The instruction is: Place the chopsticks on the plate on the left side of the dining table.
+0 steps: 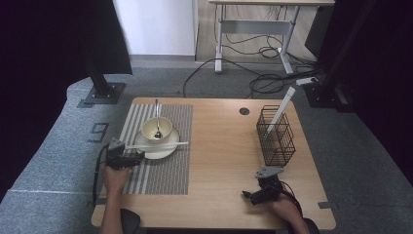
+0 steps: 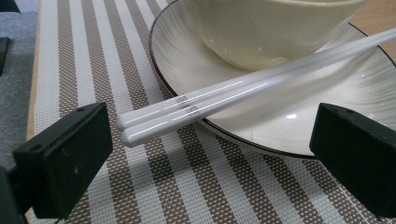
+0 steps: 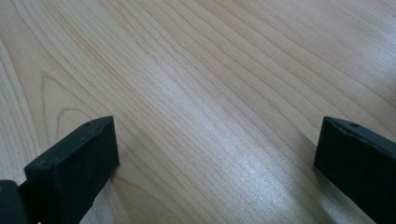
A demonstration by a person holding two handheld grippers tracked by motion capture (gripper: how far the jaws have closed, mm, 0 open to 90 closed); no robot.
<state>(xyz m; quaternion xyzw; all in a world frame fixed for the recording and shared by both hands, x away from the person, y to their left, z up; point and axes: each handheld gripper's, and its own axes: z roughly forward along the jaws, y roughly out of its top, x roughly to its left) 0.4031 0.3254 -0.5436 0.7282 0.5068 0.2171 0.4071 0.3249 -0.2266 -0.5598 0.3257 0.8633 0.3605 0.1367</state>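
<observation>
Light wooden rectangular counter (image 1: 219, 146), carrying a striped brown-and-white woven placemat (image 1: 165, 170) at left and a black wire-mesh basket (image 1: 275, 139) at right.

Beyond the tongs, grey carpet floor (image 1: 44, 161) meets a white wall (image 1: 156, 24); black cables (image 1: 263, 83) coil beneath a grey-legged desk (image 1: 253, 24).

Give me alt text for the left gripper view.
Two white chopsticks lie across the rim of a plate, their ends between the left gripper's open black jaws. A cream bowl sits on the plate, over a striped placemat.
</observation>
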